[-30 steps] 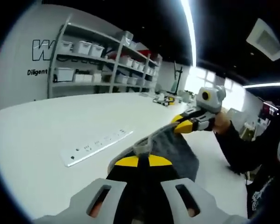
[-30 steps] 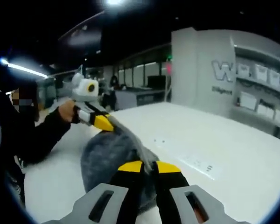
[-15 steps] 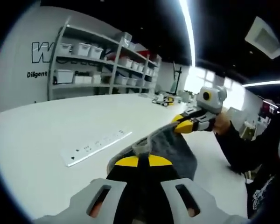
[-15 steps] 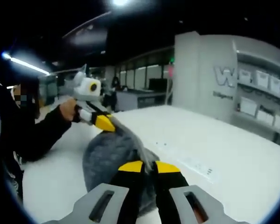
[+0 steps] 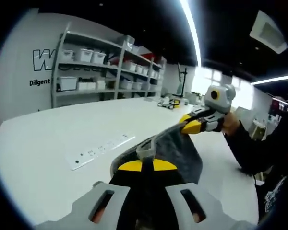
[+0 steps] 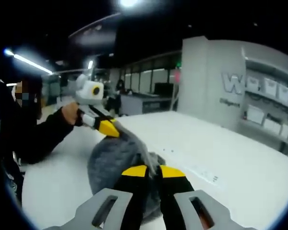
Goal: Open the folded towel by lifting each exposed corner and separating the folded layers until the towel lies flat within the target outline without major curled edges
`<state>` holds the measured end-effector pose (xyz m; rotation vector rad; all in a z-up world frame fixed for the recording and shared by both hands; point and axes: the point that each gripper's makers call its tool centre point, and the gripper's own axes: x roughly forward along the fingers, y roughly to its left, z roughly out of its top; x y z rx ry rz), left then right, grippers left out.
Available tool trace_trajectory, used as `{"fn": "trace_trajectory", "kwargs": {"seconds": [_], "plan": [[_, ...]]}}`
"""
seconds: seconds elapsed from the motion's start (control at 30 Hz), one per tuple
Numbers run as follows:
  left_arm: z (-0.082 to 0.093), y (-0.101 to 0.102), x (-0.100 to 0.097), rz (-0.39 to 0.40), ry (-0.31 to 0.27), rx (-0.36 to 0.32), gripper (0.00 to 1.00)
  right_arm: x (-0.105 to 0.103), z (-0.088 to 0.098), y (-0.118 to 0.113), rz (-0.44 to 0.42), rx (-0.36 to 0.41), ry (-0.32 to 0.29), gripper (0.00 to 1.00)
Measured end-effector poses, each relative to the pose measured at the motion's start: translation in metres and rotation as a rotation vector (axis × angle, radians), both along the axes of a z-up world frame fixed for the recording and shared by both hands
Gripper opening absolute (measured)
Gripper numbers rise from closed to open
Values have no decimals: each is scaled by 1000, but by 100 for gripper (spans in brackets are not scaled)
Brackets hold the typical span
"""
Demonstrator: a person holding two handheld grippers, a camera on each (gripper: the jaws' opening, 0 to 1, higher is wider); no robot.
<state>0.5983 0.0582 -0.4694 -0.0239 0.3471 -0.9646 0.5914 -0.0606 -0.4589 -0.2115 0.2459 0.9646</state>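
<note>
A grey towel (image 5: 178, 147) hangs above the white table, stretched between both grippers. In the left gripper view my left gripper (image 5: 143, 165) is shut on one towel corner at the bottom. The right gripper (image 5: 191, 125) comes in from the right, shut on the far corner. In the right gripper view my right gripper (image 6: 152, 171) is shut on the towel (image 6: 114, 157) close to the lens. The left gripper (image 6: 107, 127) holds the opposite corner at the left. The towel's lower part sags in folds towards the table.
The white table (image 5: 48, 136) spreads wide under the towel. A flat white strip with small marks (image 5: 102, 148) lies on it, also seen as the strip (image 6: 207, 175). Shelves with white bins (image 5: 98, 67) stand behind. A person's dark sleeve (image 6: 38, 136) is at the left.
Both views have shifted a little with the hands. The towel stays held by both grippers, stretched between them as before.
</note>
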Motion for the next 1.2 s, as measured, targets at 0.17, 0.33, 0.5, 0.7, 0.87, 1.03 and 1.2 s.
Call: {"fn": "trace_trajectory", "kwargs": {"seconds": [0.17,0.33,0.5,0.7,0.87,1.03,1.2], "plan": [[1,-2,-4,1,-2,-7,3,-3,1,0,1,1,4,4],[1,-1,-9,2,-7,-14,3,-6,3,0,6,-2,0,4],[4,1,-14,-1,-18,-12,3,-10,3,3,11,-8,3,4],[4,3,-17,-5,-33,0,2,-16,5,3,14,-2,6,4],[4,3,-20,-8,-35,2,2,-20,7,3,30,-10,-9,4],[7,4,-25,-17,-40,-1,2,-26,9,4,49,-21,-40,4],[6,4,-29,-22,-44,1,2,-28,9,4,48,-24,-44,4]]}}
